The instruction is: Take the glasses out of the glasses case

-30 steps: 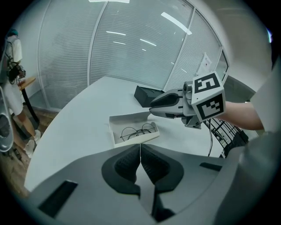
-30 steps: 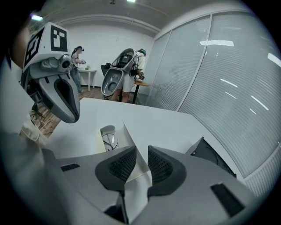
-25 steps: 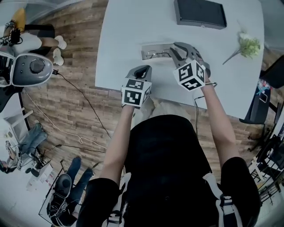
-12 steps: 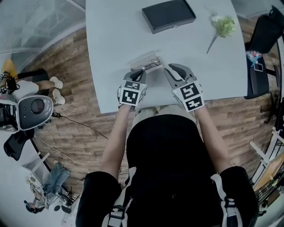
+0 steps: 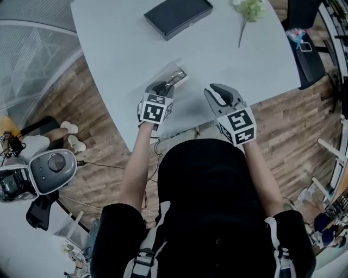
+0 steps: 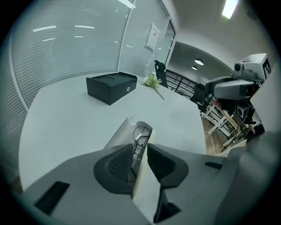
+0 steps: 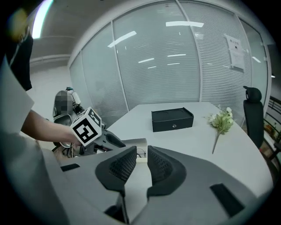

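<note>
A white glasses case lies open on the grey table, with thin wire-framed glasses inside it. My left gripper is at the case's near end. In the left gripper view its jaws are opening and straddle the case's white wall; the pads do not press on it. My right gripper hovers to the right of the case and apart from it. Its jaws stand a narrow gap apart with nothing between them. The case shows beyond them.
A black box lies at the table's far side, and a small flower sprig to its right. The table's near edge runs just below both grippers. A black chair stands past the far end.
The left gripper has moved forward from the table's near edge onto the case. The right gripper has pulled away from the case, back and to the right. The head view has swung round.
</note>
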Tool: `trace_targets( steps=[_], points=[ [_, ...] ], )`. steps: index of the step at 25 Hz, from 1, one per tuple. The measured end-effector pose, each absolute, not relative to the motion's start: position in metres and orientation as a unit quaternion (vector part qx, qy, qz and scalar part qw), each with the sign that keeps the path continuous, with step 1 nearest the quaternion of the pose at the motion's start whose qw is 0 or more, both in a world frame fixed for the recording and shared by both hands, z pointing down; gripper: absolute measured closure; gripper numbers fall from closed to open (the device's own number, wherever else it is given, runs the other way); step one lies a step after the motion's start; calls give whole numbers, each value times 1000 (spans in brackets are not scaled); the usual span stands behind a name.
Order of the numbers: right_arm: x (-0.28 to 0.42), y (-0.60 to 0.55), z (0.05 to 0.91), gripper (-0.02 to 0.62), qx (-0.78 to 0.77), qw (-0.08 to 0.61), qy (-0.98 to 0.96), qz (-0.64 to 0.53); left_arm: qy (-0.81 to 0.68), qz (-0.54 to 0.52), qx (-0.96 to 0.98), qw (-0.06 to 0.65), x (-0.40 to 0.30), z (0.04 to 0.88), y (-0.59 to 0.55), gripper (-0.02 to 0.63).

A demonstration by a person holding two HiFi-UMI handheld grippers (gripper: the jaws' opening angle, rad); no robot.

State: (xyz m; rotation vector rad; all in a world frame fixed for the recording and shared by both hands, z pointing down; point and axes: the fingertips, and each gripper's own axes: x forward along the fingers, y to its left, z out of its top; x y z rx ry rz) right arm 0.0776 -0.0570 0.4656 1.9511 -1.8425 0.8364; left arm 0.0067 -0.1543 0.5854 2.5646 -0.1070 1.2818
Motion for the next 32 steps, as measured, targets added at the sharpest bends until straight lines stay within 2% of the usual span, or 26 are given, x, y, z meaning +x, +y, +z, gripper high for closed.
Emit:
trace_targets(
  steps=[16,32],
  points=[
    [66,-19,482,503,727,135,-588,329,73,513,852,70,26,615,-156,480],
    [93,-3,492,512,738,110,-571,344,130,564,814,49,41,627,-154,554]
  ],
)
